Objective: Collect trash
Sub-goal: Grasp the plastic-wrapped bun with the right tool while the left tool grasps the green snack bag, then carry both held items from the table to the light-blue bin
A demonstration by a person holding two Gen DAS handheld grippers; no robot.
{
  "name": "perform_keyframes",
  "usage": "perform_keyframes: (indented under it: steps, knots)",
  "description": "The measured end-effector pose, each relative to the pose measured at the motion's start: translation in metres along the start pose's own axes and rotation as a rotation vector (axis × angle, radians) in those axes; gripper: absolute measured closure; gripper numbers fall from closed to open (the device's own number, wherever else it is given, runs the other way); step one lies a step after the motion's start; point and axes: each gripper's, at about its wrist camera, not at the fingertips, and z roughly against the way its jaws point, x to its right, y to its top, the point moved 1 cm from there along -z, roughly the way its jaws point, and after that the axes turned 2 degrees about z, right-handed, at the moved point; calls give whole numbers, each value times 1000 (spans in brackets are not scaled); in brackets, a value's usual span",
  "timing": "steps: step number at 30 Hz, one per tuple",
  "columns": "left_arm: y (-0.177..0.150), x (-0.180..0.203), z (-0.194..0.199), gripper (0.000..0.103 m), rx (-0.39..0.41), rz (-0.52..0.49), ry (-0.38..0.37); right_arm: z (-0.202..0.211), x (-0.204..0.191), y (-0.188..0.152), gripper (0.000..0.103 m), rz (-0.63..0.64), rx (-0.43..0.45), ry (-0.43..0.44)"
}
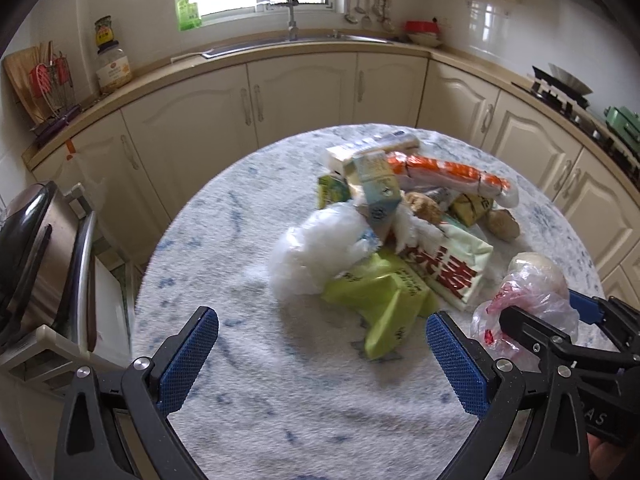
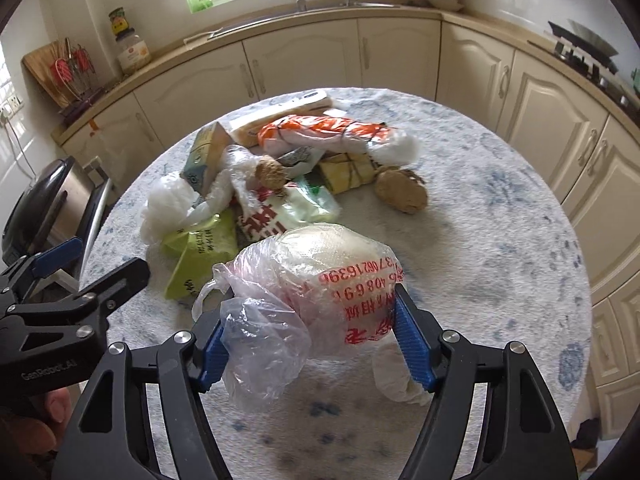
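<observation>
A heap of trash lies on the round table [image 1: 280, 380]: a green carton [image 1: 384, 300], a white crumpled bag [image 1: 316, 252], a packet with red characters [image 1: 452, 268], an orange-and-white wrapped roll [image 1: 448, 174] and a brown lump [image 1: 502, 224]. My left gripper [image 1: 322, 356] is open and empty, just short of the green carton. My right gripper [image 2: 310, 332] is shut on a clear plastic bag with red print [image 2: 320, 280] that wraps a pale round thing; the bag also shows in the left wrist view [image 1: 528, 300]. The heap [image 2: 280, 184] lies beyond it.
A steel pedal bin [image 1: 36, 256] stands left of the table, also in the right wrist view [image 2: 44, 200]. Cream cabinets [image 1: 304, 92], a sink [image 1: 296, 40] and a stove [image 1: 568, 92] ring the room behind.
</observation>
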Motion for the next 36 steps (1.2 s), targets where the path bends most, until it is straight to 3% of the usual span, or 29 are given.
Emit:
perform_keyframes:
  steps: [11, 15, 17, 19, 24, 27, 36]
  knots:
    - [12, 31, -61, 3, -85, 4, 4, 9, 44, -6, 31, -24, 28, -81]
    - [10, 36, -83, 19, -113, 27, -7, 10, 56, -9, 31, -38, 27, -85]
    - [11, 39, -85, 27, -88, 14, 7, 12, 58, -10, 31, -42, 28, -84]
    - [10, 40, -84, 44, -73, 13, 3, 13, 59, -11, 31, -44, 32, -85]
    - [2, 31, -77, 56, -69, 30, -25, 19, 58, -13, 31, -50, 42, -82]
    - [-3, 26, -68, 61, -76, 51, -49, 26, 56, -15, 31, -52, 52, -82]
    - [-30, 18, -13, 64, -37, 16, -89, 54, 53, -25, 31, -73, 103, -67]
